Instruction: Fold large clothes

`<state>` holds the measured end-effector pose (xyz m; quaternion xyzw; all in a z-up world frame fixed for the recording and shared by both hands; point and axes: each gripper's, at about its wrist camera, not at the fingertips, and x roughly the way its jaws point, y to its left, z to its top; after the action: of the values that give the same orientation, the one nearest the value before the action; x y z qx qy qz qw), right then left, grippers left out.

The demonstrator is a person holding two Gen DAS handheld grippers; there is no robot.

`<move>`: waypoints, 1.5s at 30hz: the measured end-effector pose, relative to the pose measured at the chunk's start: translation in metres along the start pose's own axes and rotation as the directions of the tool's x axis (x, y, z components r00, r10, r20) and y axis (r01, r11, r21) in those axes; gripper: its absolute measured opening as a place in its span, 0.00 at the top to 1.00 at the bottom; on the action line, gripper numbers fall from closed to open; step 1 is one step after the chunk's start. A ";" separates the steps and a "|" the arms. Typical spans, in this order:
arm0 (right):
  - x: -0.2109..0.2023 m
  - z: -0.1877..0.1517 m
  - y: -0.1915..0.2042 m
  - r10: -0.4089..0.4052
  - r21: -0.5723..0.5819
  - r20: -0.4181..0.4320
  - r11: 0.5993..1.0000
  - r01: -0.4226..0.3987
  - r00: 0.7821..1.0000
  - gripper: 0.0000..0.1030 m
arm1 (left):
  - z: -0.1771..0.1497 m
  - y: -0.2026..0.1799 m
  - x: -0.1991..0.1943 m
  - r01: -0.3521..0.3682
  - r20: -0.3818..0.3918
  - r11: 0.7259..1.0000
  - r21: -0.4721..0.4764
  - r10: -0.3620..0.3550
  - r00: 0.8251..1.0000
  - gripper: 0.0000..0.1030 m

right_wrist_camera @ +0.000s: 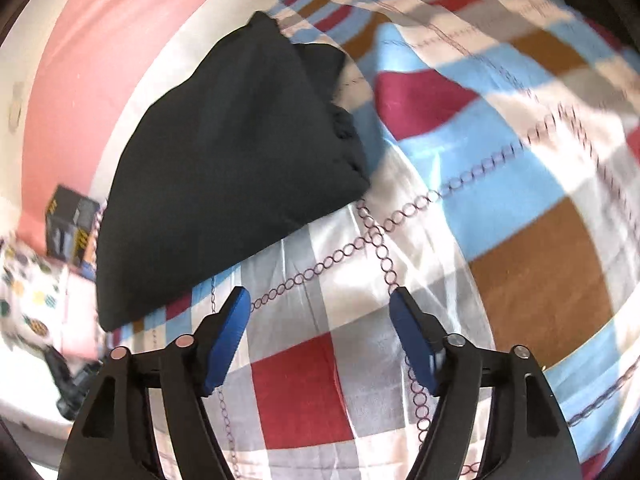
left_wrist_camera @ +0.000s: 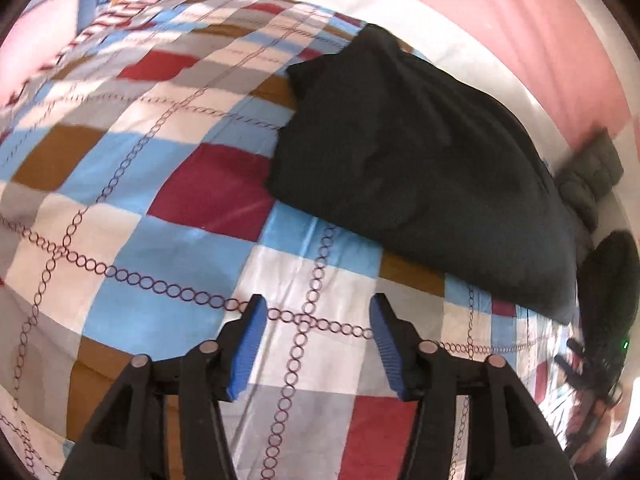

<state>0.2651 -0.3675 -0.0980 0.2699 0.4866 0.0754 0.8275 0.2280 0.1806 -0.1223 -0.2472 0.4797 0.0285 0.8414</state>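
Observation:
A black garment (left_wrist_camera: 408,160) lies folded in a thick bundle on the checked bedspread (left_wrist_camera: 160,208), near the bed's far edge. My left gripper (left_wrist_camera: 318,320) hovers over the bedspread in front of the bundle, jaws apart, nothing between the blue pads (left_wrist_camera: 250,352). In the right wrist view the same black garment (right_wrist_camera: 224,160) lies to the upper left. My right gripper (right_wrist_camera: 320,304) stands open over bare bedspread (right_wrist_camera: 520,240) just short of the bundle's near edge, its blue pads (right_wrist_camera: 224,344) empty. The other gripper shows blurred at the right edge (left_wrist_camera: 604,320).
A pink wall (left_wrist_camera: 520,32) runs behind the bed. A grey quilted item (left_wrist_camera: 592,176) lies past the garment at the right. A dark box (right_wrist_camera: 70,220) and a spotted pillow (right_wrist_camera: 28,296) sit at the left of the right wrist view.

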 end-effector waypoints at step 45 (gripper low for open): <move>0.012 0.057 0.024 0.143 0.188 0.087 0.969 -0.158 0.986 0.61 | 0.073 -0.027 0.003 0.073 0.087 0.991 -0.111 -0.063 0.994 0.67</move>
<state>0.3225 -0.3636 -0.0728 0.3879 0.4392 0.0803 0.8063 0.2959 0.1886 -0.0839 -0.3095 0.4332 0.0373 0.8457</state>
